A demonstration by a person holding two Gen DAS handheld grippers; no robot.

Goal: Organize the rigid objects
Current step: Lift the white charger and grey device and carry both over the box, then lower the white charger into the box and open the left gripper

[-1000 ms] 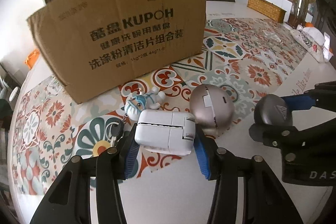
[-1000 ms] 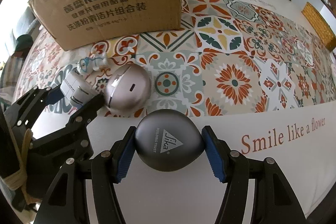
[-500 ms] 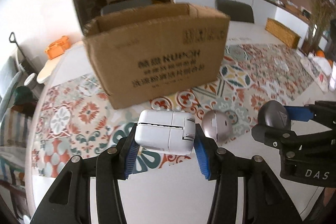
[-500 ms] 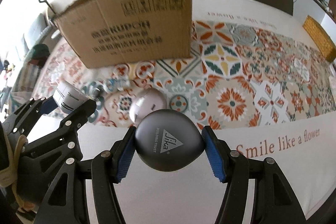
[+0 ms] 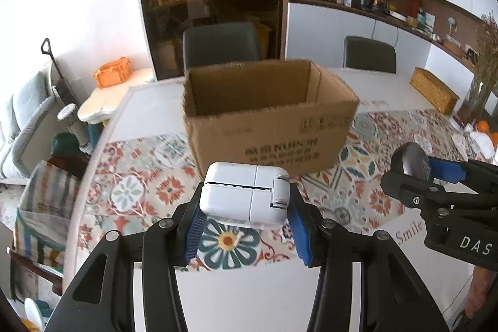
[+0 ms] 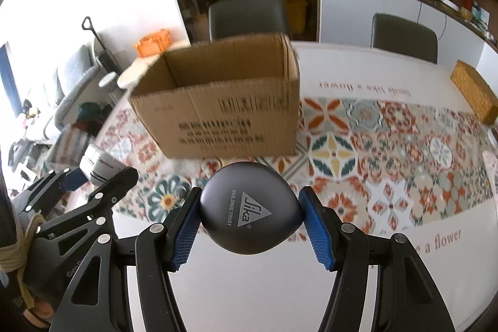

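The left gripper (image 5: 246,215) is clamped on a white power adapter (image 5: 244,196), blue pads pressing its two short sides, the folded plug end toward three o'clock. The right gripper (image 6: 250,221) squeezes a dark rounded case (image 6: 250,207) printed with a Sika logo, its pads bearing on the widest points at nine and three o'clock. Both loads hang clear of the table.

Outward from the left claw, at twelve o'clock, stands the open cardboard box (image 5: 267,126), flaps up, its inside showing no contents from this angle. In the right wrist view the box (image 6: 218,111) sits at about eleven o'clock beyond the case. Under both lies a patterned tiled runner (image 6: 373,139) on a white tablecloth (image 6: 280,285). The right claw appears at three o'clock in the left view, the left claw at nine o'clock in the right view, so the two tools travel close side by side.

Risks, as I judge them: the case is smooth and curved, held only at two small contact spots, so a jolt or tilt could make it squirt out. Both claws heading for one opening could knock together, or clip the near box wall and push the light box along the cloth. Releasing too early would drop things outside the box.
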